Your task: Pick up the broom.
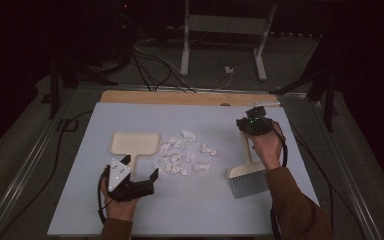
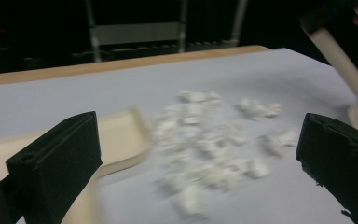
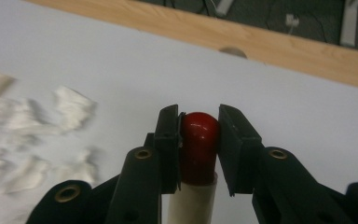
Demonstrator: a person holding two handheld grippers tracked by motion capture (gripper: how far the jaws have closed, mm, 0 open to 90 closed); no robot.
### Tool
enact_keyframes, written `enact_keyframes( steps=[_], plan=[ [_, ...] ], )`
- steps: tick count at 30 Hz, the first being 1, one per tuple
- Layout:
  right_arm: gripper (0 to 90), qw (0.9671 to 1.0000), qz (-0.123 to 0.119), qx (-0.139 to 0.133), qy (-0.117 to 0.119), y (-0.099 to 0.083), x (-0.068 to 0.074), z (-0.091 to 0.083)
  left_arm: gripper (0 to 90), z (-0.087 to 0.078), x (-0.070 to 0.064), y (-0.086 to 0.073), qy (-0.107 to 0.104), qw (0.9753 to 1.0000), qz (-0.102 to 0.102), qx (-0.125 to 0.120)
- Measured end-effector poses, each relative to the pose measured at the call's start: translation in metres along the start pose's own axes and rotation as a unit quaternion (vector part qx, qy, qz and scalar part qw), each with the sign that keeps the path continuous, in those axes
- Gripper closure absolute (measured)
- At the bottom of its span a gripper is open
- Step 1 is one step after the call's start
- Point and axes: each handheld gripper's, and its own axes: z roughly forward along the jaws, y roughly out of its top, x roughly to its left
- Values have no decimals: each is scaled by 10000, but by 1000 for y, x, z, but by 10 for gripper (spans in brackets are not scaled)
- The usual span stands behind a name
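Red handle tip: my right hand-held gripper pinches the red cap of the brush between both jaws, right at the far end of the cream handle, which I judge gives me the longest lever for sweeping.
Brush posture: its grey bristles rest on the bench near my right forearm, handle slanting up and away to the right hand-held gripper, so the head stands to the right of the scraps, on the side away from the pan.
Left hand-held gripper: spread wide, holding nothing; in the high view it hovers just at the dustpan's handle, which I take as lining up to grip it and steady the pan.
Paper scraps: white crumpled bits lie loose on the bench between pan and brush, the nearest ones just beside the pan's right edge.
Dustpan: cream, flat on the bench, to the left of the scraps, handle pointing toward me.
Dustpan contents: as far as I can see, nothing lies in it yet.
Blur: the left gripper view is smeared, so I cannot count the scraps there.
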Motion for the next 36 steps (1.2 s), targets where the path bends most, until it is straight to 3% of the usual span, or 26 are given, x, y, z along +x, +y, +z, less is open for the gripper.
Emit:
enact_keyframes(
  steps=[2, 3, 6, 11, 12, 17, 20, 21, 24, 27, 30, 31, 32, 33, 34, 35, 36],
  plan=[
    [714, 9999, -36, -104, 91, 1, 4, -8, 9, 5, -7, 1, -83, 10000, 36, 41],
    [715, 9998, -37, -146, 142, 2, 7, -12, 10, 15, -19, 3, -246, 9996, 97, 90],
    [715, 9993, -94, -299, 216, 4, 14, -21, 18, 29, -35, 6, -446, 9989, 90, 145],
    [715, 9985, -127, -457, 291, 8, 22, -29, 39, 46, -51, 10, -718, 9970, 113, 248],
    [715, 9978, -127, -531, 367, 9, 26, -32, 53, 54, -56, 12, -896, 9953, 93, 344],
    [715, 9962, -194, -673, 518, 11, 39, -40, 102, 69, -65, 12, -1177, 9917, 52, 510],
    [715, 9959, -251, -665, 566, 13, 45, -42, 138, 81, -74, 12, -1441, 9876, -45, 628],
    [715, 9954, -309, -690, 587, 14, 50, -43, 172, 89, -82, 13, -1540, 9854, -25, 729],
    [715, 9943, -348, -758, 663, 16, 57, -45, 219, 100, -94, 15, -1709, 9816, 38, 855],
    [715, 9933, -379, -808, 738, 18, 64, -48, 288, 107, -99, 15, -1753, 9794, 74, 999],
    [715, 9923, -401, -859, 793, 18, 68, -51, 384, 118, -99, 12, -1932, 9740, -96, 1183],
    [714, 9919, -411, -877, 817, 19, 69, -52, 419, 123, -98, 10, -2102, 9688, -238, 1290],
    [714, 9915, -421, -904, 834, 19, 69, -54, 453, 123, -98, 10, -2102, 9688, -238, 1290],
    [714, 9912, -413, -932, 840, 19, 70, -55, 498, 126, -97, 9, -2305, 9617, -450, 1413],
    [713, 9907, -411, -972, 860, 19, 69, -55, 540, 127, -96, 9, -2403, 9583, -526, 1453],
    [713, 9902, -412, -976, 909, 19, 69, -55, 575, 127, -96, 9, -2403, 9583, -526, 1453],
    [712, 9900, -389, -999, 921, 18, 68, -55, 638, 128, -93, 9, -2568, 9536, -628, 1440]
  ],
)
